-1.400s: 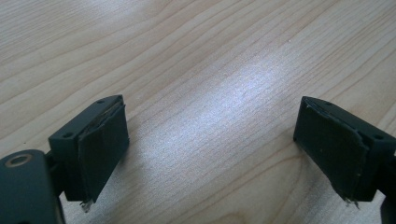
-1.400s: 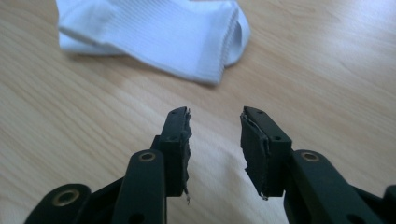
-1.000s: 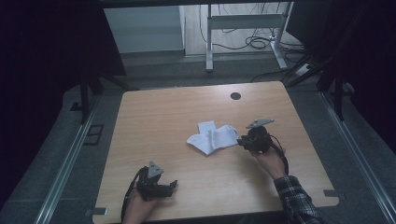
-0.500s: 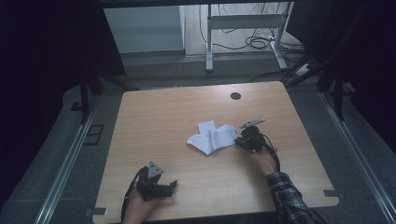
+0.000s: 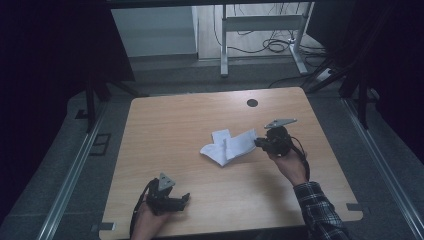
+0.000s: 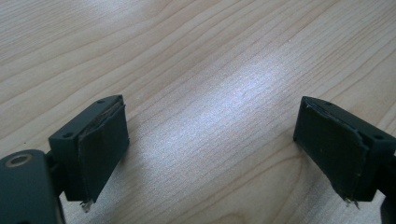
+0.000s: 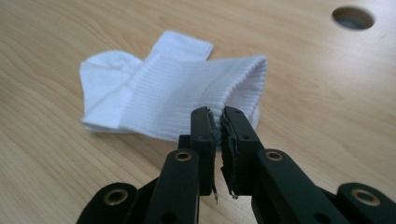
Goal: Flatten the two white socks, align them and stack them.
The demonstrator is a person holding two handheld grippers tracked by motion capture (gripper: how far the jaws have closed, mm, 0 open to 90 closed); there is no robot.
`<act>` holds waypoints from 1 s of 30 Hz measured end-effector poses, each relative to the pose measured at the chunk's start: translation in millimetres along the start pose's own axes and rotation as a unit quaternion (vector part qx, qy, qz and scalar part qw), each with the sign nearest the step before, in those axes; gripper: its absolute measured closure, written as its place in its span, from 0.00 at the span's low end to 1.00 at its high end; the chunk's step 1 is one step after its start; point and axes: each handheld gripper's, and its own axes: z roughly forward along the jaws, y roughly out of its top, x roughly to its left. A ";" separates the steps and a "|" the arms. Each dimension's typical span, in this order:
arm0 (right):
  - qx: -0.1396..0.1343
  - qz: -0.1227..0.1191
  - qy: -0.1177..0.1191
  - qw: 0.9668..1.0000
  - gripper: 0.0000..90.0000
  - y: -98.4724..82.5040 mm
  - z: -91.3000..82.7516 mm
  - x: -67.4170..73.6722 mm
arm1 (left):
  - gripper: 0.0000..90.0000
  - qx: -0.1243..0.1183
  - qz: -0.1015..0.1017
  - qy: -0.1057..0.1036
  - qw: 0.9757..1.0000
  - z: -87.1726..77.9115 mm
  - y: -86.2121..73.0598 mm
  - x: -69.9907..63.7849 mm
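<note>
left gripper (image 5: 175, 200): jaws wide apart | right gripper (image 5: 260, 143): jaws clamped

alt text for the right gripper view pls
The right tongs are shut on the ribbed cuff edge of a white cotton sock lying on a light wooden table. A round cable hole sits at top right.

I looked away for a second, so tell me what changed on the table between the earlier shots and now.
The right gripper moved in to the white socks and its jaws have just been closing; they are now shut on the cuff edge of the top sock, lifting it slightly. The left gripper stayed open at the near edge of the table, and the pile kept its place.
</note>
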 end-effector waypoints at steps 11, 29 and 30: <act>-0.022 0.003 -0.025 0.999 0.91 5.6 -49.9 -16.5 | 0.11 0.000 0.001 0.000 1.000 0.0 0.1 0.2; 0.026 0.046 -0.058 0.997 0.79 -52.0 -37.4 -54.0 | 0.11 0.000 -0.001 0.001 1.000 0.2 0.2 -0.2; 0.022 0.037 -0.045 0.998 0.79 -47.8 -33.8 -44.6 | 0.11 0.000 -0.001 0.001 1.000 0.2 0.2 -0.3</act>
